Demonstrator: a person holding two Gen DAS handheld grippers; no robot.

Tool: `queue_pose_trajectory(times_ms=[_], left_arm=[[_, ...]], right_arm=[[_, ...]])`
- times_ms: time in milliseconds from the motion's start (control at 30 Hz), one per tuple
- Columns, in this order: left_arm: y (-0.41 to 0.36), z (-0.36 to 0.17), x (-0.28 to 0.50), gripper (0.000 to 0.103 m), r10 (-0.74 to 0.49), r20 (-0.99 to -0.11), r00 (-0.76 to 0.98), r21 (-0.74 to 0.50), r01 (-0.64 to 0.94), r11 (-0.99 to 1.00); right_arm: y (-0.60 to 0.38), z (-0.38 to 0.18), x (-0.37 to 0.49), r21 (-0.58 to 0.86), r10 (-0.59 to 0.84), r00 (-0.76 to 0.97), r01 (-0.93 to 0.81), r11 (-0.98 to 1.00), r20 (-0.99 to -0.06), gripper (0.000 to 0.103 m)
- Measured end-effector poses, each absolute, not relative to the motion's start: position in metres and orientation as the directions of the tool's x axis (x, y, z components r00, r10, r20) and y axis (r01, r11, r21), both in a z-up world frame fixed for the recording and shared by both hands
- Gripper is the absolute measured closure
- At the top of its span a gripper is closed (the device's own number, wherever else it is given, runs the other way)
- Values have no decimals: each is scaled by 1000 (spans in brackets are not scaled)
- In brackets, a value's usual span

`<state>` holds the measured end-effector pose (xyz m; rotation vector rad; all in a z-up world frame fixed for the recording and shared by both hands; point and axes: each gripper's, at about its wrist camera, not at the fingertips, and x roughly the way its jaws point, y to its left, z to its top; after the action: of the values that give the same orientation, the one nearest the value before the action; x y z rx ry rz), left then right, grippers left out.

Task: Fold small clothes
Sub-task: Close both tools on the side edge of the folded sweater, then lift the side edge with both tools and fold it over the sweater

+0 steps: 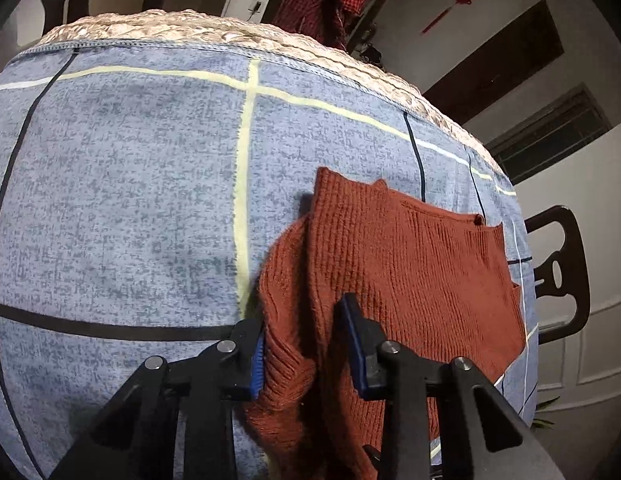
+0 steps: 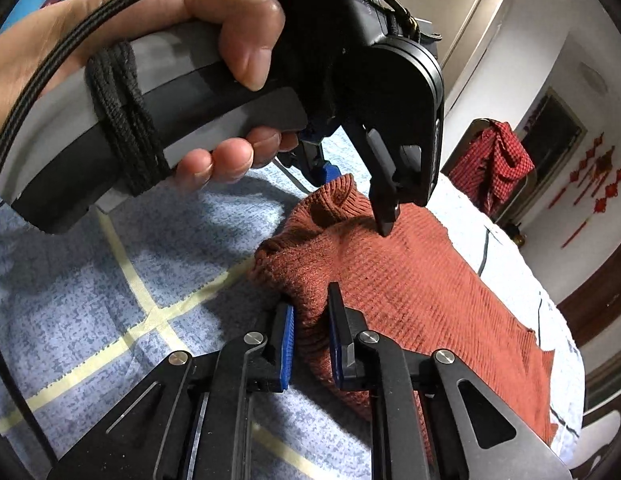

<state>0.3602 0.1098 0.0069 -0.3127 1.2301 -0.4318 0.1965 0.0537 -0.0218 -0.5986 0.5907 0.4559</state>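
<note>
A rust-red ribbed knit sweater [image 1: 410, 260] lies on the blue checked tablecloth [image 1: 130, 180], spread toward the right edge. My left gripper [image 1: 306, 344] is shut on a raised fold at the sweater's near left side, blue pads against the knit. In the right wrist view the same sweater [image 2: 430, 288] stretches away to the right. My right gripper [image 2: 310, 340] is shut on a bunched fold at its near edge. Just beyond, a person's hand [image 2: 230, 32] holds the left gripper [image 2: 356, 200], which pinches a hump of the knit.
A woven mat [image 1: 230, 32] shows past the cloth's far hem. A dark wooden chair [image 1: 558, 272] stands at the table's right side. A red checked garment [image 2: 490, 164] hangs over a chair at the far end. A black cable [image 2: 70, 40] runs across the hand.
</note>
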Motion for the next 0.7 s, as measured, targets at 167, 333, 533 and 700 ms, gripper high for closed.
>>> queue_pose_trajectory(times_ms=[167, 333, 533, 700], left_arm=[[99, 10, 359, 87, -448, -852, 269, -415, 175, 893], [93, 15, 359, 90, -409, -867, 283, -374, 172, 911], [94, 23, 359, 91, -435, -854, 285, -401, 174, 900], [89, 36, 358, 91, -472, -832, 291, -439, 174, 881]], right_arm=[[50, -19, 197, -377, 232, 742, -552, 744, -629, 90], [47, -16, 198, -365, 237, 742, -549, 752, -628, 92], [38, -9, 198, -326, 256, 743, -539, 777, -618, 94], [24, 2, 197, -293, 270, 747, -526, 798, -608, 95]])
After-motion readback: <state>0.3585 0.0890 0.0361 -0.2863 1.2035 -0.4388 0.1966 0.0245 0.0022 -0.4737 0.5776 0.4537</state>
